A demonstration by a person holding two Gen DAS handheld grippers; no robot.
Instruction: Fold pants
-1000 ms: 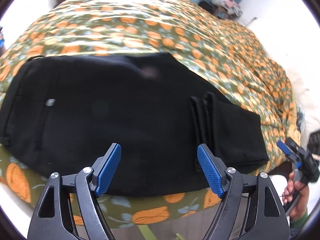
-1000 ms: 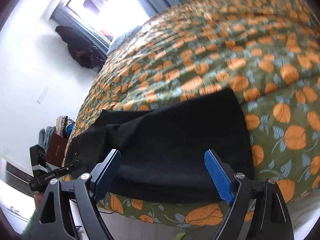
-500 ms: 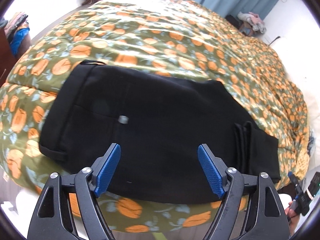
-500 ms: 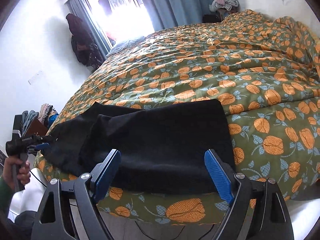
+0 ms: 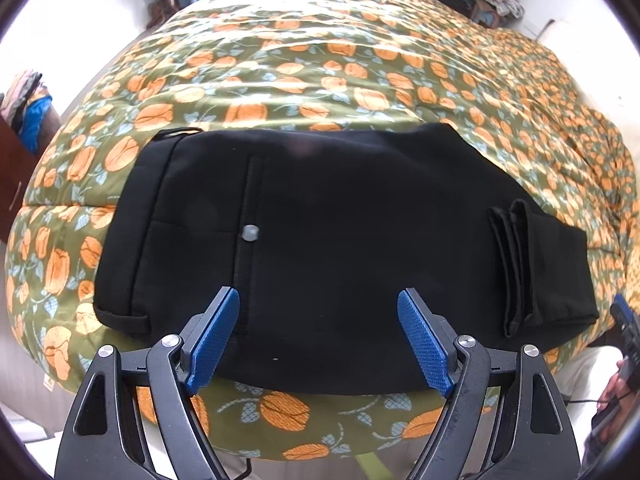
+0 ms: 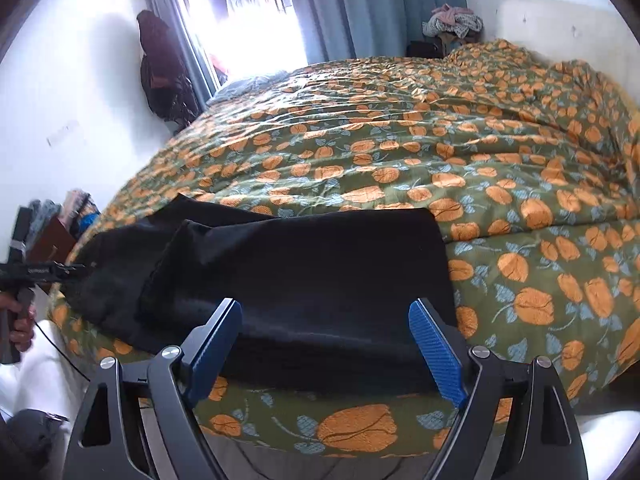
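Black pants (image 5: 340,232) lie folded in a flat bundle near the front edge of the bed, waistband to the left and a small grey button (image 5: 249,233) showing on the back pocket. The leg cuffs (image 5: 508,264) rest doubled over the right part. My left gripper (image 5: 319,334) hovers open above the bundle's near edge, nothing between its blue pads. In the right wrist view the same pants (image 6: 320,276) spread ahead, and my right gripper (image 6: 325,344) stands open over their right end, holding nothing.
The bed wears a green quilt with orange flowers (image 5: 360,64), rumpled toward the far right (image 6: 520,92). Clothes are piled in the far corner (image 6: 454,20). A dark garment hangs on the left wall (image 6: 160,64). A hand holds the other gripper at the left border (image 6: 16,312).
Both views have tilted and drawn back, so more of the bed and room shows. The left gripper shifted leftward along the pants. The pants lie unmoved and both grippers stay open.
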